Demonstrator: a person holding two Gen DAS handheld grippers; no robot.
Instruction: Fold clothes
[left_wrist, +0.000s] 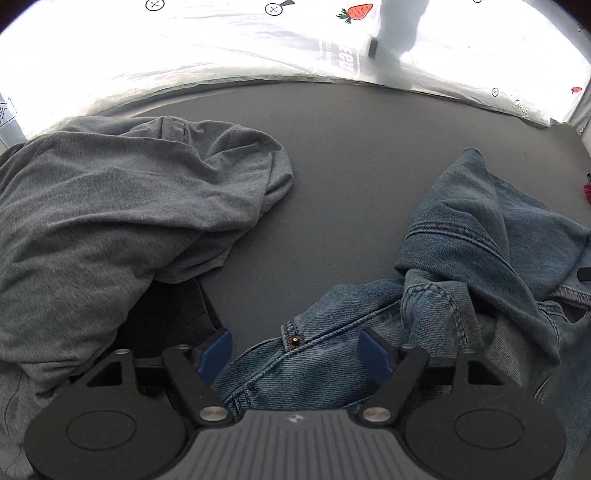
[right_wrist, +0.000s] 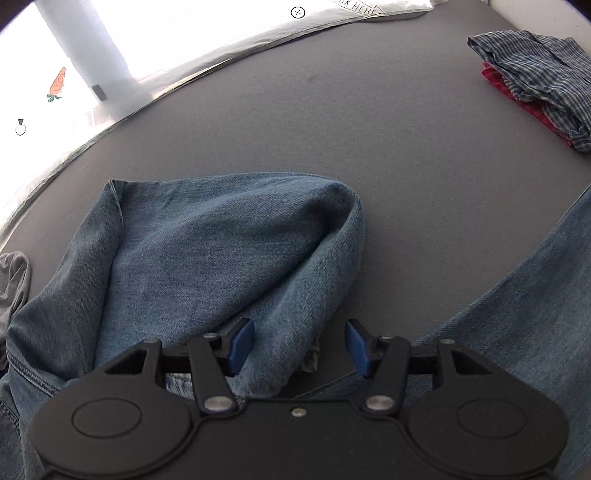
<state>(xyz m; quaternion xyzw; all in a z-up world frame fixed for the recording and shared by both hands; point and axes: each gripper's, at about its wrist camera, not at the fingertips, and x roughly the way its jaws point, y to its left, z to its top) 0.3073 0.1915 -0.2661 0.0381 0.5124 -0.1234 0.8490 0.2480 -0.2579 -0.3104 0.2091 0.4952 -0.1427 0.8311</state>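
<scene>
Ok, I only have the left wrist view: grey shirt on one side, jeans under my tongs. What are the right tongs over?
Observer: The right tongs are open, straddling a fold of the jeans without pinching it.
Operator: Anything else on the table I can't make out? I see only a red speck at the edge.
Observer: Yes, a blue plaid shirt lies folded at the far corner on top of a red garment.
Operator: Is there bare room beyond the jeans?
Observer: Yes, the grey tabletop is bare between the jeans and that pile.
</scene>
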